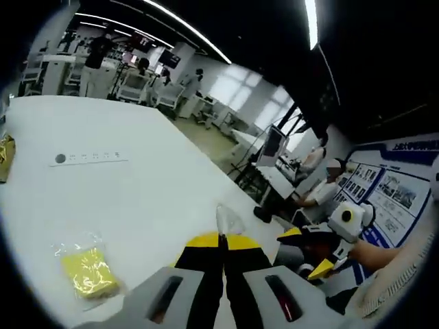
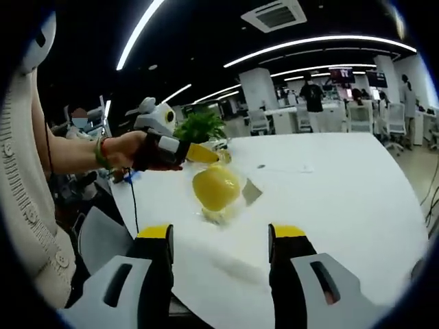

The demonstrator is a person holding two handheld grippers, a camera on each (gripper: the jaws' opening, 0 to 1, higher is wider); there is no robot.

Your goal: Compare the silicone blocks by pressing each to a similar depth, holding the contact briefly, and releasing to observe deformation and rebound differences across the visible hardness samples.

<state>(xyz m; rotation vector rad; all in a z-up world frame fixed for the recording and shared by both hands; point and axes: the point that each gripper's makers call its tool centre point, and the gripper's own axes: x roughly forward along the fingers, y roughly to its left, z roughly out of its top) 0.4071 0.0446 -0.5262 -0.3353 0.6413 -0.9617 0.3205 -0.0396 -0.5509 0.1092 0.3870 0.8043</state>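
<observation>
A yellow silicone block (image 2: 216, 186) in a clear plastic bag hangs just above the white table (image 2: 343, 185). My left gripper (image 2: 209, 155), held by a hand, is shut on the bag's top edge. In the left gripper view its yellow tips (image 1: 221, 237) meet on a scrap of clear plastic (image 1: 228, 219). A second yellow block in a bag (image 1: 88, 271) lies on the table (image 1: 151, 199) to the left. My right gripper (image 2: 223, 234) is open and holds nothing, a short way in front of the hanging block. It also appears in the left gripper view as the right gripper (image 1: 307, 252).
A white label strip with a grey disc (image 1: 88, 157) lies farther along the table. A yellow packet (image 1: 4, 156) sits at the left edge. The table's edge runs close to the grippers. A potted plant (image 2: 199, 127), chairs, desks and people stand beyond it.
</observation>
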